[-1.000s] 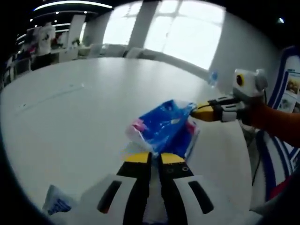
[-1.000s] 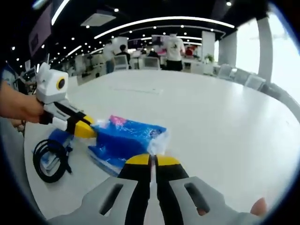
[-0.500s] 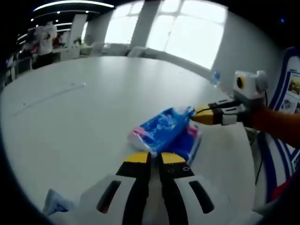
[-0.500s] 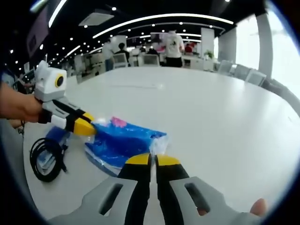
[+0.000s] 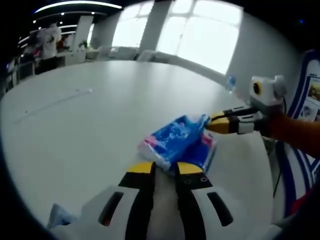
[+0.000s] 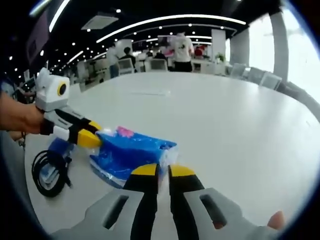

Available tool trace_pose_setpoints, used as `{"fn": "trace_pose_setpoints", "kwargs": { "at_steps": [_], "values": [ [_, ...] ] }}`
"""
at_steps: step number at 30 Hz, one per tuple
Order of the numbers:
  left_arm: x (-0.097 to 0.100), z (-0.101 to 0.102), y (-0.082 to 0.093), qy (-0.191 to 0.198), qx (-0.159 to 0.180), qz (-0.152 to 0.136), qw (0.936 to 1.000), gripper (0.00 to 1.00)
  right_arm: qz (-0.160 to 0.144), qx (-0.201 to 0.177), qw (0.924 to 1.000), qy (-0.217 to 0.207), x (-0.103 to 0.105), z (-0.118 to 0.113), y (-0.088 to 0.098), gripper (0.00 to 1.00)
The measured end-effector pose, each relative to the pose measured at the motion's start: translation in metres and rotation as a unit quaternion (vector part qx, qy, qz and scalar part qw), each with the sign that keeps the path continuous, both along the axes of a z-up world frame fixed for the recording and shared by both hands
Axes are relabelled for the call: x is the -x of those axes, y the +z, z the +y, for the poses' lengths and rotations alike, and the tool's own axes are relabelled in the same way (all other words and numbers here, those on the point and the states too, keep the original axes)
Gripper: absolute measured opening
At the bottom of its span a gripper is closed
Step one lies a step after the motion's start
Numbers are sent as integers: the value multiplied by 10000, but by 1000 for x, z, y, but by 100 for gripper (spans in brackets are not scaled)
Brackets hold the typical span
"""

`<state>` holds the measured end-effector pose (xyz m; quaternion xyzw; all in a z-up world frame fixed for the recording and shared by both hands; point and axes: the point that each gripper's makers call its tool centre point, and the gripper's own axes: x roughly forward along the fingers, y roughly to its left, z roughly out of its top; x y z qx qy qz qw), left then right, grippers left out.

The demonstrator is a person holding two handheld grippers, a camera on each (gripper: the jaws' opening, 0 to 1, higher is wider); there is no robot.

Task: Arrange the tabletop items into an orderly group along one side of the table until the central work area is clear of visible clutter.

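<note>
Lying on the white desk (image 5: 75,115) between the two grippers is a blue plastic pack (image 5: 175,142) with pink and white printing, resting on top of a second, flatter blue pack (image 5: 202,155); what is inside the wrappers cannot be read.

In the left gripper view, the left gripper (image 5: 163,169) is sitting at the near end of the upper pack, its yellow-tipped fingers (image 5: 141,168) parted by a narrow gap, with the pack's white end just ahead of the tips and perhaps touching them. Beyond the far end of the pack, the right gripper (image 5: 214,124) is reaching in from the right, its tips meeting the crinkled corner of the wrapper. A small clear bottle (image 5: 228,82) is standing further out near the desk edge.

In the right gripper view, the right gripper is showing a slim gap between its fingers (image 6: 144,171), with a fold of clear wrapper lying in that gap. The left gripper is touching the opposite end of the pack. Left of the pack, a coiled black cable (image 6: 50,170) is lying over another blue packet (image 6: 59,148).
</note>
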<state>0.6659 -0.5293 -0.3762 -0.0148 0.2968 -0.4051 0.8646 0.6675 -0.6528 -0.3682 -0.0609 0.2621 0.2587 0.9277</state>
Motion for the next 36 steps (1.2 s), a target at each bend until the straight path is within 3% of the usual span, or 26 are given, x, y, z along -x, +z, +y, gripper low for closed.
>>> {"fn": "trace_pose_setpoints", "kwargs": {
  "at_steps": [6,17,28,36],
  "values": [
    [-1,5,-2,88,-83,63,9999,24,-22,-21,10000,-68,1,-3,2,11],
    [1,12,1,176,-137,145,9996,31,-66,-58,9998,-168,5,-11,6,12],
    [5,24,26,174,-93,-89,9998,37,-245,-139,9991,-316,13,-19,22,14],
    [15,34,49,50,-32,-288,9996,39,-539,-223,9977,-342,18,-15,51,18]
  ]
}}
